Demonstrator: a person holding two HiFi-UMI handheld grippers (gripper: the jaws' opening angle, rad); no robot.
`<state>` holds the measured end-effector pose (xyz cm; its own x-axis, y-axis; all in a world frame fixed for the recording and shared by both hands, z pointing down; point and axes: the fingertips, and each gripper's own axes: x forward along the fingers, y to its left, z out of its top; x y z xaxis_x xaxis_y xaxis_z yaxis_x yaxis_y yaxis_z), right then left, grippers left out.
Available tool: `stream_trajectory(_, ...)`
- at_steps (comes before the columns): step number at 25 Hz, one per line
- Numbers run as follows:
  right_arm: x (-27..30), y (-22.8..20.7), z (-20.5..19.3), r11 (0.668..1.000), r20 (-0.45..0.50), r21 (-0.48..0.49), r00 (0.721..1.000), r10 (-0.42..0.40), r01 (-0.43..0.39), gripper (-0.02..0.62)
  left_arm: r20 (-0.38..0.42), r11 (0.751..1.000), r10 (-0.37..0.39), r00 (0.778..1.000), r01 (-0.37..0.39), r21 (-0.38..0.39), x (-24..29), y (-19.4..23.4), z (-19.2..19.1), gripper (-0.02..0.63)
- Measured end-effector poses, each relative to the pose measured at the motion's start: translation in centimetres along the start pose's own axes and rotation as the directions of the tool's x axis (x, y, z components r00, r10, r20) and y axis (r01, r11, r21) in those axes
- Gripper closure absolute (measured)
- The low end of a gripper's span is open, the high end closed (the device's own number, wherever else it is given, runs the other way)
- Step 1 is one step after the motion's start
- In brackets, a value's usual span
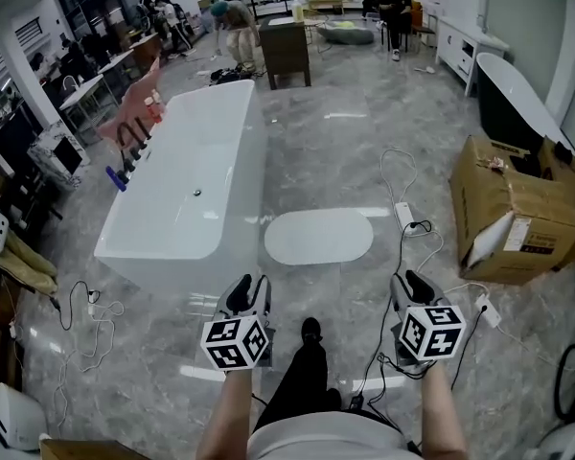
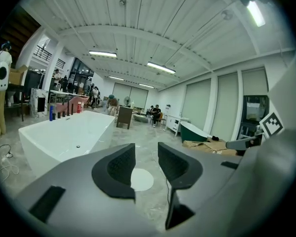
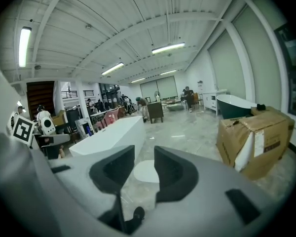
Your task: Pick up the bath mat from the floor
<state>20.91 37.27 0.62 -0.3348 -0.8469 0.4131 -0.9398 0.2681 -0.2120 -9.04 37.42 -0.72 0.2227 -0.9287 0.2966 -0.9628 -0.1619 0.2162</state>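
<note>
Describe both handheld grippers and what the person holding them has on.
The left gripper and right gripper match: grey bodies, curved black jaws with textured inner faces, each carrying a white cube printed with black square markers. The person wears a pale top, dark trousers and a black shoe.

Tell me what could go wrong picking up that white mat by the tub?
The bath mat lies flat on the glossy floor; the open, empty jaws of the left gripper and right gripper may slide over its thin edge.
Cables and a power strip lie just right of the mat; a foot or the right gripper could snag them.
The bathtub stands close on the left and might get bumped.
</note>
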Motion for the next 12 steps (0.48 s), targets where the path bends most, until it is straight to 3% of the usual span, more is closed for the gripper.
stream_trajectory(8, 9.1, -3.5, 3.6, 0.998, 0.016, 0.01, 0.998, -0.056, 0.056, 0.485, -0.028, 1.0, -0.005, 1.0, 0.004, -0.015, 11.2, 3.9, 1.4, 0.445)
stream_trajectory(12, 14.9, -4.4, 5.8, 0.995, 0.014, 0.074, 0.998, -0.061, 0.06, 0.485, -0.043, 0.999, 0.015, 0.999, -0.017, -0.039, 17.1, 7.0, 3.1, 0.425)
